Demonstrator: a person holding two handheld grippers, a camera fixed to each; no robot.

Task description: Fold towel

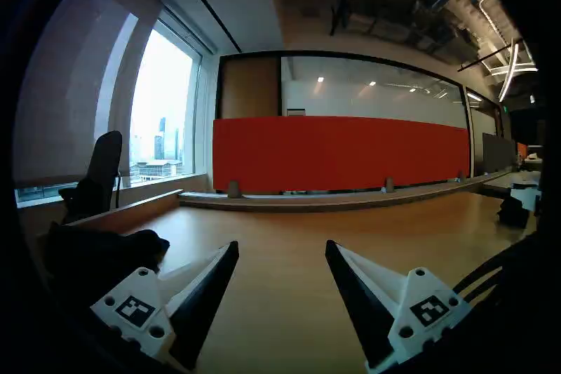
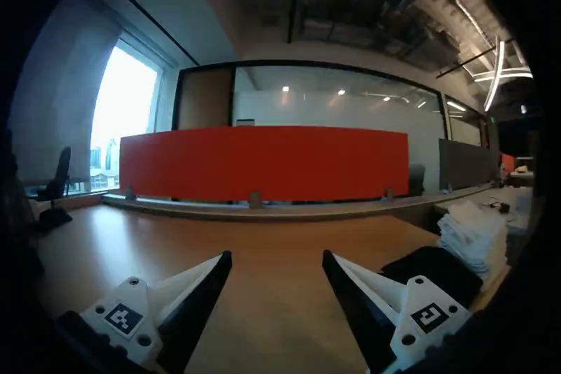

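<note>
My left gripper hangs open just above the wooden table, nothing between its fingers. A dark crumpled cloth lies on the table to its left, close to the left finger. My right gripper is open too, over bare wood. To its right lies a black folded towel, and behind that stands a stack of white folded towels.
A red divider panel runs along the table's far edge. A black office chair stands by the window at the left. Dark objects sit at the far right of the table.
</note>
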